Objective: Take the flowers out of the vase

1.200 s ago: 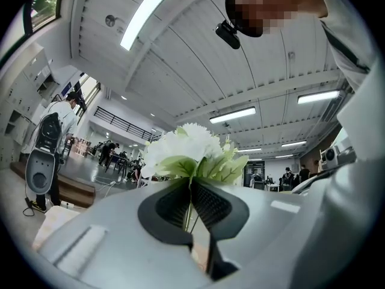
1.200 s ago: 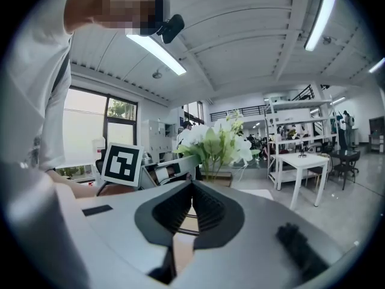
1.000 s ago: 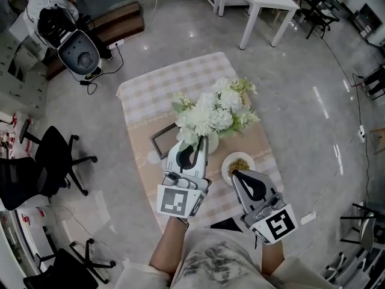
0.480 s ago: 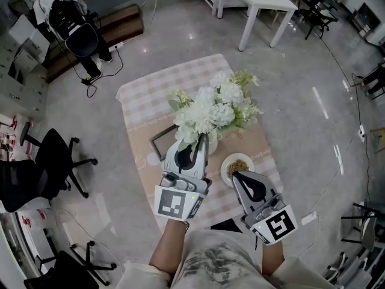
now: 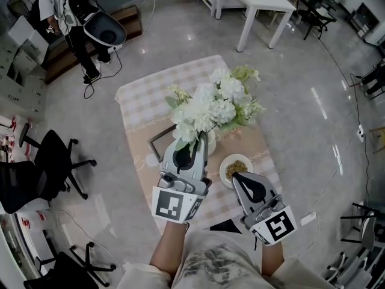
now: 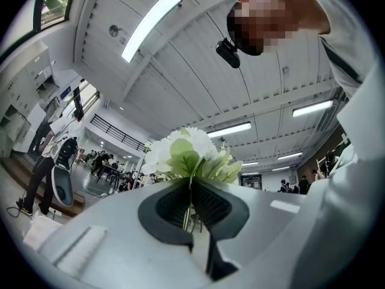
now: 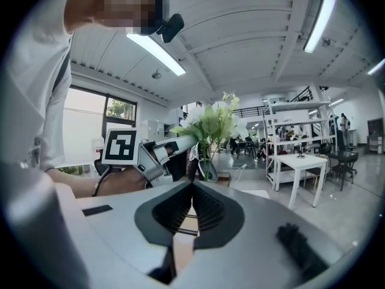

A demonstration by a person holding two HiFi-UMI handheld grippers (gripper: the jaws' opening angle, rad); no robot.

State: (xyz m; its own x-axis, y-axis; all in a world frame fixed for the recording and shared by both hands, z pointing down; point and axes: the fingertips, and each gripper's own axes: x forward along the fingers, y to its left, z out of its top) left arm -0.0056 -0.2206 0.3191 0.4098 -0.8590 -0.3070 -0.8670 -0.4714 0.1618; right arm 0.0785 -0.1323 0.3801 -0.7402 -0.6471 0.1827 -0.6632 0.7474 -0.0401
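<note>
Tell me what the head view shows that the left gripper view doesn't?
Only the head view shows the table, the bowl, the vase and the right gripper. Only the left gripper view shows the ceiling lights and a stem pinched between shut jaws. Both show the flowers and the left gripper.

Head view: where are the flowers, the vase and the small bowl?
flowers (image 5: 210, 104), head view, on the white blooms.
vase (image 5: 211, 142), head view, on its white side below the blooms.
bowl (image 5: 224, 167), head view, on its white rim, left side.
</note>
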